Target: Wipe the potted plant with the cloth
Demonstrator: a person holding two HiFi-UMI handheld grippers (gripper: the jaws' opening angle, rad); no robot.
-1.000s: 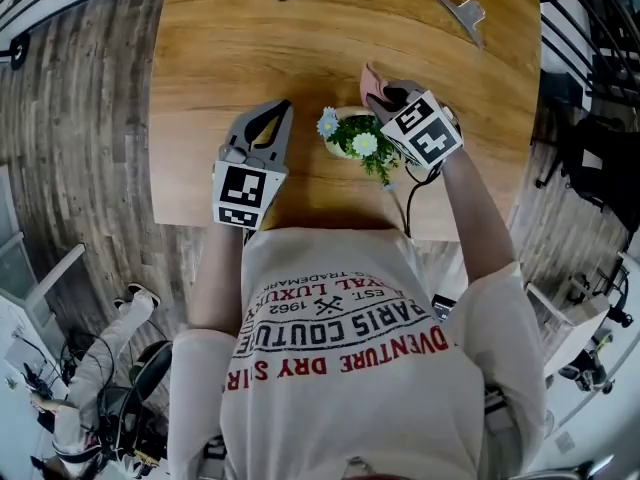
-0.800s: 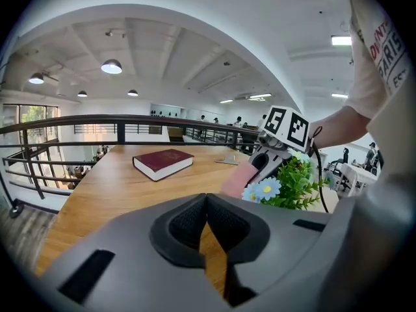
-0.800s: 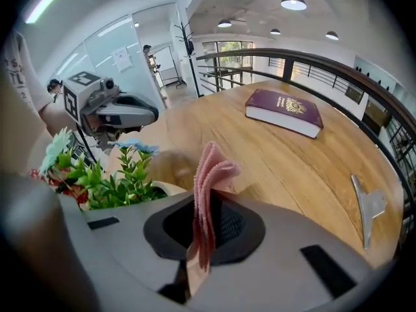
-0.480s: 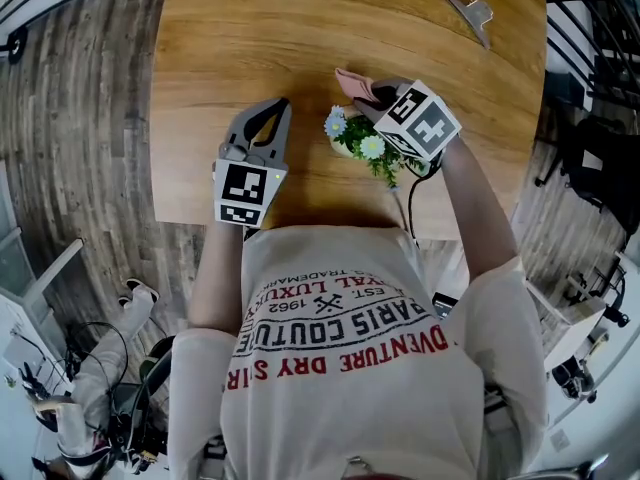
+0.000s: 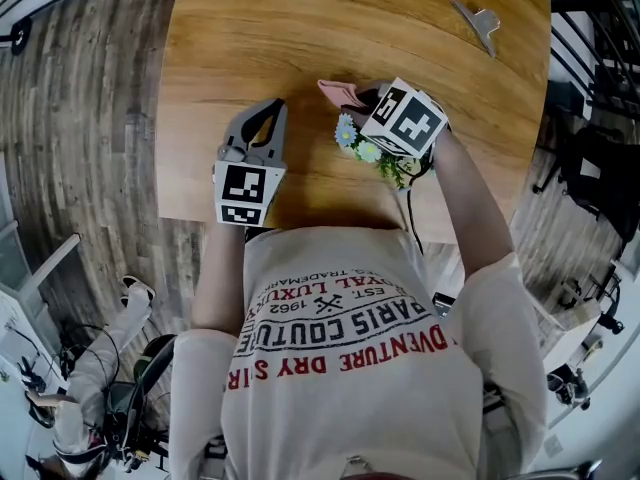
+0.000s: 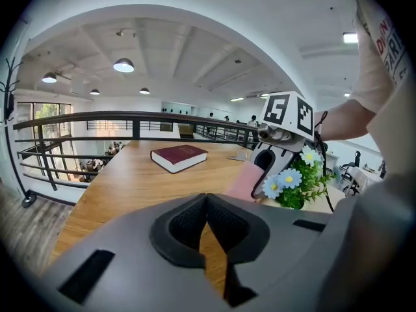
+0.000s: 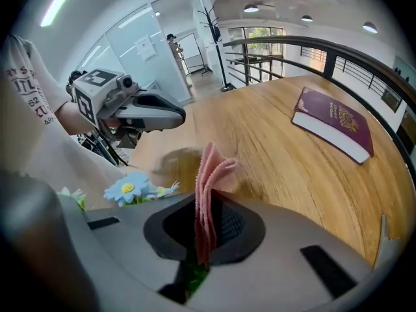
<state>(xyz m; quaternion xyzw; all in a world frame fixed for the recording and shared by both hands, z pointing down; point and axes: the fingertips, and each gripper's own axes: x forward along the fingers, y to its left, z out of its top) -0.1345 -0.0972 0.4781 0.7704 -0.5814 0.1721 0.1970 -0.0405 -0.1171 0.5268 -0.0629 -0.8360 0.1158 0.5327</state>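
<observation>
The left gripper (image 5: 276, 107) is over the table (image 5: 220, 38), fingers pressed together on nothing, just left of the potted plant (image 5: 368, 151) and apart from it. The plant stands near the table's near edge, directly beneath the right gripper (image 5: 368, 96), whose fingers clamp the pink cloth (image 5: 338, 89). The cloth's free end pokes beyond the blooms, so wiping likely means drawing it back down onto them.

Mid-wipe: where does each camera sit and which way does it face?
Head view: on the head, steeply down at the table; shirt and arms show.
Left gripper view: on the left gripper, facing across the table toward the potted plant; shut jaws show.
Right gripper view: on the right gripper, facing the tabletop; jaws clamp the cloth.
Shared: both gripper views show the book.
</observation>
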